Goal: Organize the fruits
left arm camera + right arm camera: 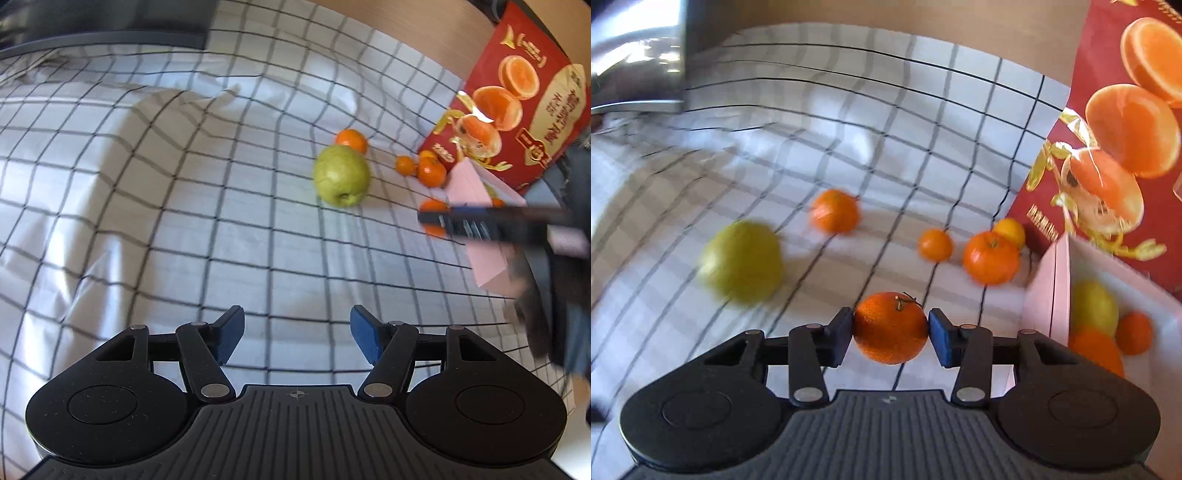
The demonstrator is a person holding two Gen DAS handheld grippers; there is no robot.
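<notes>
Fruits: lying scattered over a checked cloth [184, 221] that is covering the counter, with three already sitting inside the pink box [1049, 295] at the right.
Red carton [1126, 110]: standing behind the box, printed with orange halves.
Pink box: waiting open, just right of the right gripper [891, 328], holding a yellow fruit [1095, 308] and two orange ones.
Green pear [341, 175]: resting loose on the cloth, well ahead of the left gripper [297, 334]; a tangerine [352, 140] is sitting just behind it.
Held mandarin [890, 326]: sitting squarely between the right jaws, which are clamping it on both sides, stem up, apparently lifted off the cloth.
Left jaws: standing apart and gripping nothing, above bare cloth.
Loose mandarins: three [991, 256] bunching near the box and carton, blurred with the camera's motion.
Step in hand: by the look of it, carrying the held mandarin toward the box.
Next move: likely calling for a swing right over the box wall, then a low release so the fruit is not bouncing out.
</notes>
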